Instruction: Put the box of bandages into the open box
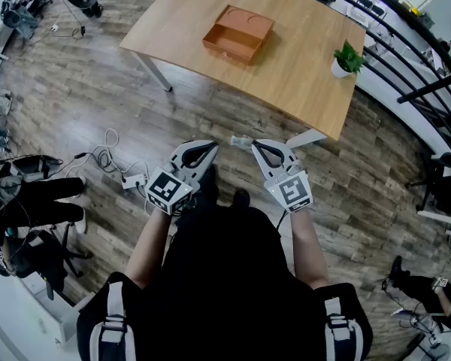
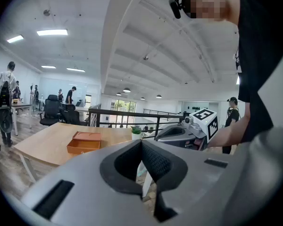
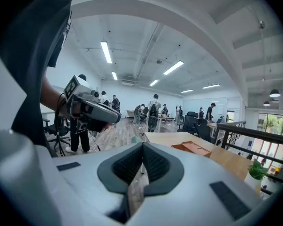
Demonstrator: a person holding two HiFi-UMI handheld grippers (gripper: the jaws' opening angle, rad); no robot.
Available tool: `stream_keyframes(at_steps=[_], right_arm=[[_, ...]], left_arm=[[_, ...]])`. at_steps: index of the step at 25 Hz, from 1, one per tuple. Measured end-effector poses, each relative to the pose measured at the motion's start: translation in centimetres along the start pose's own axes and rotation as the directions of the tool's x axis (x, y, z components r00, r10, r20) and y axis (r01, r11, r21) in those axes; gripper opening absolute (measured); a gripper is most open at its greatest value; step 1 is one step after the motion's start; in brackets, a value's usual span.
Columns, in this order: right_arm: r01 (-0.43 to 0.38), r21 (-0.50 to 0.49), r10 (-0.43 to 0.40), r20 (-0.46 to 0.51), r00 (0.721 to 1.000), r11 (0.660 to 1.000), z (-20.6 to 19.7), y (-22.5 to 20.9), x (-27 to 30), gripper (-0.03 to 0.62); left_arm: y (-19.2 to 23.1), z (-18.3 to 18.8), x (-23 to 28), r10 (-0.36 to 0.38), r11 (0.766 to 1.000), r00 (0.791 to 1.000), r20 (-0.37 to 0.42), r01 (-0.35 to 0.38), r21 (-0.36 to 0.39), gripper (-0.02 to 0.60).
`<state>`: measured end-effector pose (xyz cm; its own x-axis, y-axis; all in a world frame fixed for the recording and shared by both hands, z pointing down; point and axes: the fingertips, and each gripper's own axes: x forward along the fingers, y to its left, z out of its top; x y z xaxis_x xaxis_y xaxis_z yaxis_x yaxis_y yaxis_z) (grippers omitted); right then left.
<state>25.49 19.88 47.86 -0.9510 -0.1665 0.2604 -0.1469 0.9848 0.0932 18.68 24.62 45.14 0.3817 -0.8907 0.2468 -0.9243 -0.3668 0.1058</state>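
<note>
The open orange box [image 1: 238,32] lies on the wooden table [image 1: 301,66], far ahead of me. It also shows in the left gripper view as the orange box [image 2: 84,142] and in the right gripper view as the orange box [image 3: 195,148]. I stand on the floor, short of the table, with both grippers held close to my body. My right gripper [image 1: 253,144] is shut on a small pale box of bandages [image 1: 240,141], seen edge-on between the jaws as the bandage box [image 3: 137,188]. My left gripper [image 1: 210,146] is shut and holds nothing, its tips meeting in its own view [image 2: 141,142].
A potted plant [image 1: 347,57] stands near the table's right edge. Cables and a power strip [image 1: 116,164] lie on the wood floor to my left. A black railing [image 1: 406,59] runs along the right. Office chairs and several people stand far off.
</note>
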Motion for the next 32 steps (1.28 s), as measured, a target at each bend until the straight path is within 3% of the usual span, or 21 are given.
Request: stream_keyframes(at_steps=[6,17,32], right_arm=[[-0.004,0.002,0.004,0.022,1.000,1.000,-0.6,-0.4,-2.2,0.025],[0.008,-0.015,-0.008,0.008,1.000,1.000,-0.4,-0.7,-4.1,0.025],[0.020,-0.031,-0.021,-0.015,1.000,0.999,1.5,-1.2,0.4,0.025]], left_arm=[[-2.4,-0.6,0.8,-0.005,1.000,1.000,-0.027,0.006,0.016,0.021],[-3.4,0.5,0.7,0.046,0.999,0.999,0.016,-0.046,0.010,0.021],[1.8,0.6,0.1,-0.005,1.000,1.000,0.003,0.005,0.002,0.021]])
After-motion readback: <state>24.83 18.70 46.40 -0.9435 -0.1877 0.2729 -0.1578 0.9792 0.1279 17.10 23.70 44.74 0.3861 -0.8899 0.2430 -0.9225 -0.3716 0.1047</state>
